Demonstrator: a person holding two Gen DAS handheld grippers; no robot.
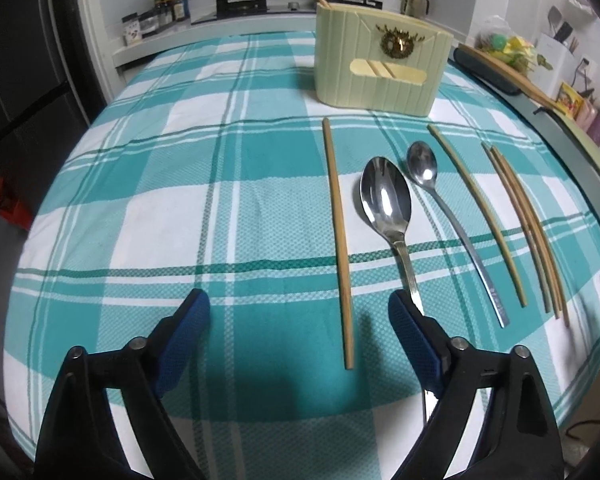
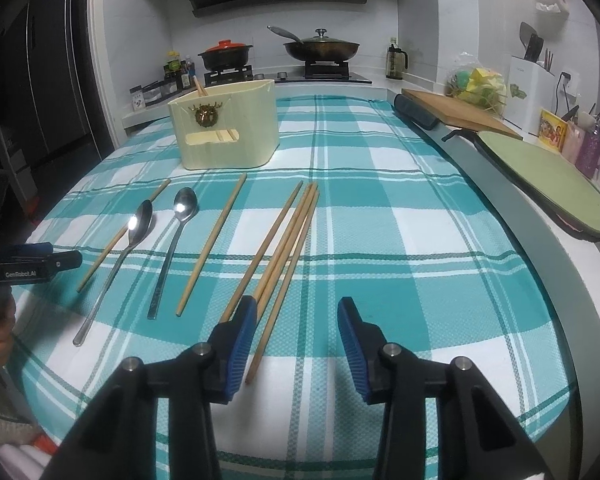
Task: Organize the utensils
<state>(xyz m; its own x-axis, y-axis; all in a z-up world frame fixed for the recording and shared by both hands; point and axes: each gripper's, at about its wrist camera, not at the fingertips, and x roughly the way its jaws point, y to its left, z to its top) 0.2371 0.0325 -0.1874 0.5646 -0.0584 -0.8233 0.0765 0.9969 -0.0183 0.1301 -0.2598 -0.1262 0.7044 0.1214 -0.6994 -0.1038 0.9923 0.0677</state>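
On the teal-checked cloth of the counter I see the lone bamboo chopstick lying lengthwise between my left gripper's wide-open, empty fingers, pointing toward the cream ribbed utensil holder near the far edge; my right gripper is likewise spread and empty.

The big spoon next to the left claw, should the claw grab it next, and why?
Probably yes: slide the left claw a little right and close it on the big spoon. The claw is open and holds nothing, and the spoon's handle lies right beside its right finger. The holder stands just behind.
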